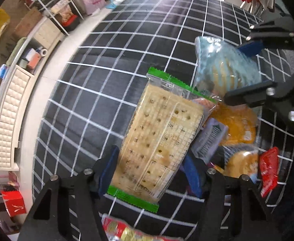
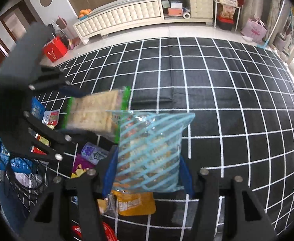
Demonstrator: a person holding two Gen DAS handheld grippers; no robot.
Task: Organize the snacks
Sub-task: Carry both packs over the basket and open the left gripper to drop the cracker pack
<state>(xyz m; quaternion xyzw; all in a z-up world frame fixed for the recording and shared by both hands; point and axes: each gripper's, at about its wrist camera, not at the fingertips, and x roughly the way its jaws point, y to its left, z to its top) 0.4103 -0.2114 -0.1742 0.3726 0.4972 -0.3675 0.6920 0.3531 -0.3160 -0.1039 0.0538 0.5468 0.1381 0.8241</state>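
My left gripper (image 1: 150, 170) is shut on a clear cracker pack with green ends (image 1: 157, 138), held above the black grid cloth (image 1: 106, 70). My right gripper (image 2: 147, 172) is shut on a clear bag with blue stripes (image 2: 151, 152), also lifted. In the left wrist view the striped bag (image 1: 225, 68) hangs in the right gripper (image 1: 247, 72) at the upper right. In the right wrist view the cracker pack (image 2: 96, 110) sits in the left gripper (image 2: 74, 110) at the left. A pile of snacks lies below both.
Orange packet (image 1: 237, 122), purple packet (image 1: 209, 140), red packet (image 1: 269, 168) and a red-gold pack (image 1: 126, 231) lie on the cloth. A blue basket (image 2: 12, 160) stands at the left. A white cabinet (image 2: 126, 18) and red bag (image 2: 54, 48) stand beyond the cloth.
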